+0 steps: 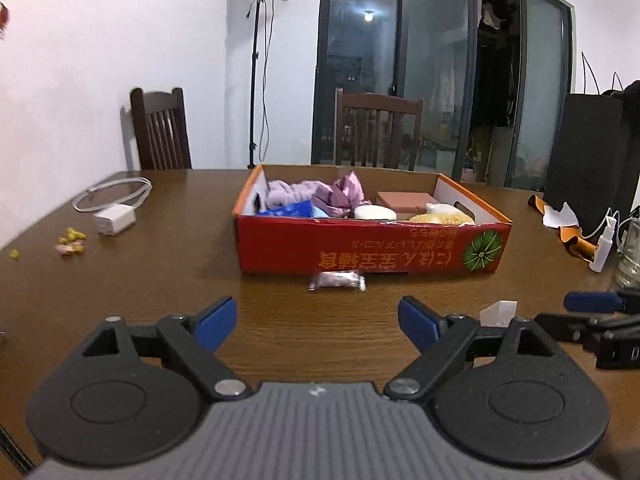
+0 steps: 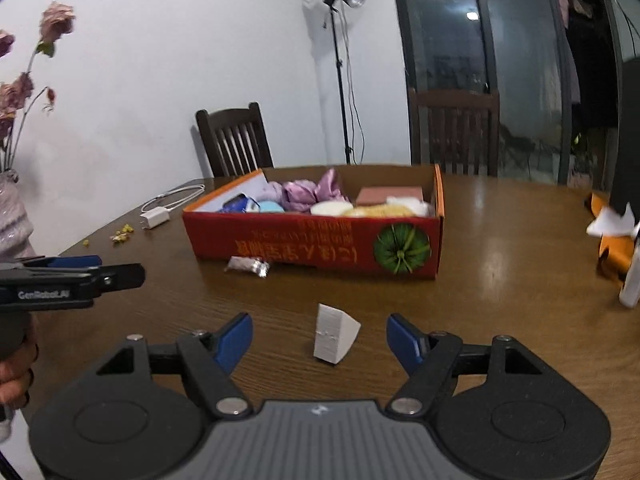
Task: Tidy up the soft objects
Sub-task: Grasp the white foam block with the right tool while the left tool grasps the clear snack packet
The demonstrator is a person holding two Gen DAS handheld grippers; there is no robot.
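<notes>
A red cardboard box (image 1: 372,248) (image 2: 312,244) stands mid-table. It holds purple cloth (image 1: 340,196), a pink block (image 1: 402,200), a white round pad (image 1: 374,212), a yellow sponge (image 1: 440,218) and a blue pack (image 1: 288,210). A silver wrapped packet (image 1: 337,281) (image 2: 248,266) lies against the box's near wall. My left gripper (image 1: 318,320) (image 2: 120,266) is open over bare table, short of the packet. A white wedge (image 2: 336,332) (image 1: 498,312) stands upright between the open jaws of my right gripper (image 2: 320,338) (image 1: 560,314); neither pad touches it.
A white charger (image 1: 114,220) with its cable and small yellow bits (image 1: 70,240) lie at the left. A spray bottle (image 1: 602,248), an orange item and a black case (image 1: 588,152) sit at the right. A vase (image 2: 12,216) of dried flowers is at far left. Chairs stand behind.
</notes>
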